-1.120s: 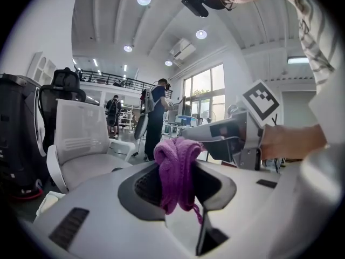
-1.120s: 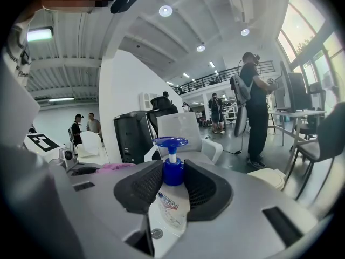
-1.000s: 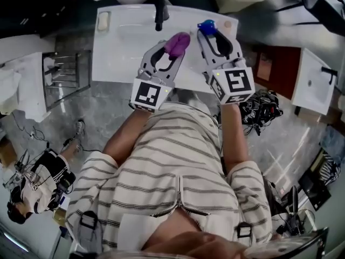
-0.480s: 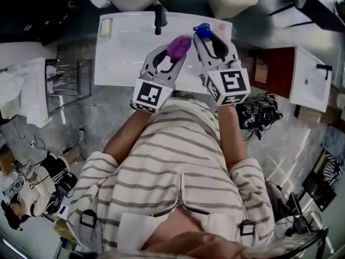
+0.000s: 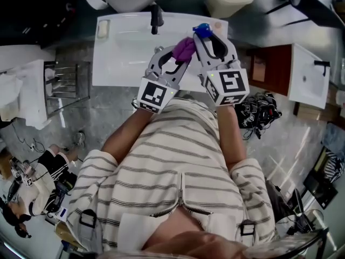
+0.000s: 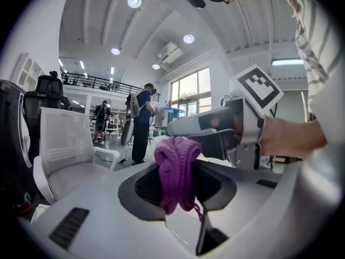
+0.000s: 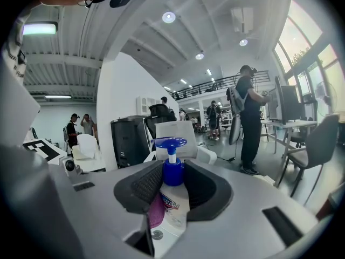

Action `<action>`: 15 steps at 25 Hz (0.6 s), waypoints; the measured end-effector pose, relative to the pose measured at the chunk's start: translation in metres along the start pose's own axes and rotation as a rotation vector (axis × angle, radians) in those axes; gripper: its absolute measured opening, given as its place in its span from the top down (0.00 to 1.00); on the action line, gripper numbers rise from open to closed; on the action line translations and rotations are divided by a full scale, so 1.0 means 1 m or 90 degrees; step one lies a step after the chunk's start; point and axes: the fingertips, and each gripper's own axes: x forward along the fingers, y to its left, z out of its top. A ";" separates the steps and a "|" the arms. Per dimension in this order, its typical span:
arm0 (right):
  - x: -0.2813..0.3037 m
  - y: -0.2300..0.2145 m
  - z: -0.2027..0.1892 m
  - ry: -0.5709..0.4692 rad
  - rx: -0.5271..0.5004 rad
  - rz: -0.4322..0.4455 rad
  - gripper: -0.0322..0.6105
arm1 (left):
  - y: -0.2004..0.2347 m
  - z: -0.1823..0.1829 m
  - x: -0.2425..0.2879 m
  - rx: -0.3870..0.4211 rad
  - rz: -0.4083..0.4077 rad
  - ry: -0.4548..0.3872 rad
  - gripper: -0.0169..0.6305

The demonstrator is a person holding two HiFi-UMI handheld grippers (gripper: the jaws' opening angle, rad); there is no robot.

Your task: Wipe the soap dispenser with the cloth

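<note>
The soap dispenser [image 7: 172, 190], a white bottle with a blue pump head [image 5: 203, 29], stands upright between the jaws of my right gripper [image 7: 172, 185], which is shut on it and holds it above the white sink [image 5: 118, 53]. A bunched purple cloth [image 6: 177, 169] hangs from my left gripper [image 6: 178, 185], shut on it. In the head view the cloth [image 5: 184, 49] sits just left of the right gripper [image 5: 211, 36] and the left gripper [image 5: 173, 58] angles toward the bottle. A patch of purple shows against the bottle's left side in the right gripper view.
A black faucet [image 5: 156, 16] rises at the sink's back edge and a soap bar [image 5: 102, 28] lies at its far left corner. A metal rack [image 5: 64, 82] stands left of the sink, a second white basin [image 5: 311, 80] at the right. People stand in the hall [image 6: 141, 123] beyond.
My left gripper has swung right with the cloth, bringing it up against the right gripper and the bottle. The right gripper has stayed nearly in place.
</note>
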 end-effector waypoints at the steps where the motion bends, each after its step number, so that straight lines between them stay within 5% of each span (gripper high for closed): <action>1: -0.001 0.000 0.000 0.000 0.000 -0.001 0.75 | -0.003 -0.001 0.002 0.010 -0.007 0.001 0.78; 15: -0.007 -0.002 0.003 0.001 0.002 -0.010 0.75 | -0.032 0.000 0.023 0.058 -0.049 -0.007 0.78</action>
